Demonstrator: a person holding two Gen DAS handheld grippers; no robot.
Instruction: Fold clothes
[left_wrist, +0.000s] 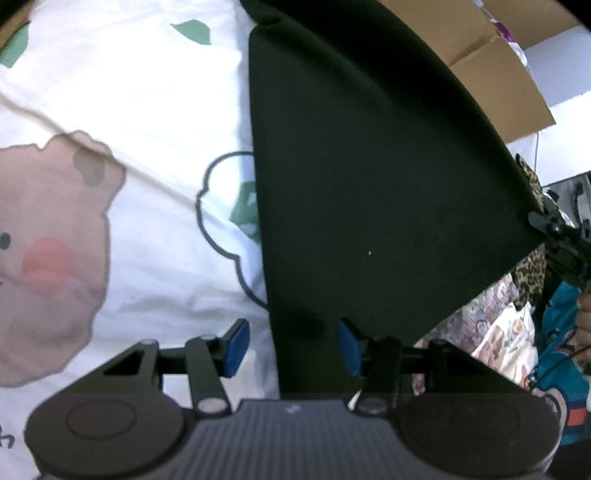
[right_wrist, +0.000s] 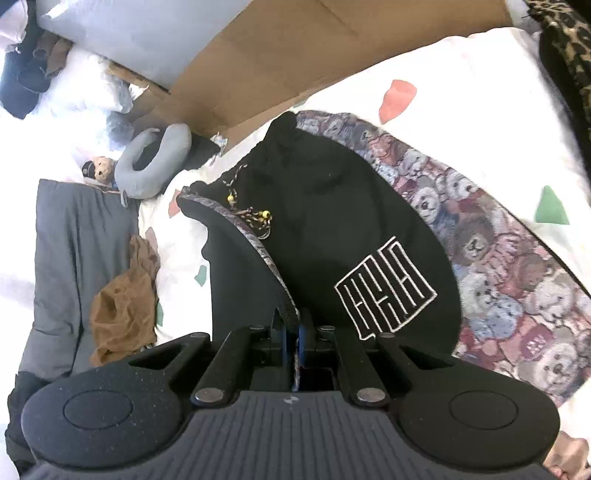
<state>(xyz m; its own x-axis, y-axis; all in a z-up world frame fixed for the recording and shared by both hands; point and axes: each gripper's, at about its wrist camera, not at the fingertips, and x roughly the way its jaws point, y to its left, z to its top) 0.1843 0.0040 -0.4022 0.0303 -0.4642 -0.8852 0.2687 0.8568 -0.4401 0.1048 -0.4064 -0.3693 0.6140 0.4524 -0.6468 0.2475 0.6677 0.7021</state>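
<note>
A black hooded garment (right_wrist: 332, 221) with a white embroidered logo (right_wrist: 386, 286), beaded drawstrings and a teddy-bear print lining (right_wrist: 498, 266) lies on a white cartoon-print sheet (right_wrist: 461, 92). My right gripper (right_wrist: 293, 332) is shut on the garment's edge, holding a flap (right_wrist: 240, 266) up off the sheet. In the left wrist view that flap is a taut black panel (left_wrist: 369, 166), and the right gripper (left_wrist: 546, 221) holds its far corner. My left gripper (left_wrist: 291, 347) is open, blue pads wide apart, with the panel's lower edge lying between them.
A cardboard box (right_wrist: 258, 55) stands behind the sheet. At the left lie a grey neck pillow (right_wrist: 155, 158), a small bear toy (right_wrist: 99, 168), a grey garment (right_wrist: 77, 258) and brown tights (right_wrist: 122, 306). Leopard-print fabric (right_wrist: 569, 48) is at the far right. A hand (left_wrist: 583, 314) shows at the edge.
</note>
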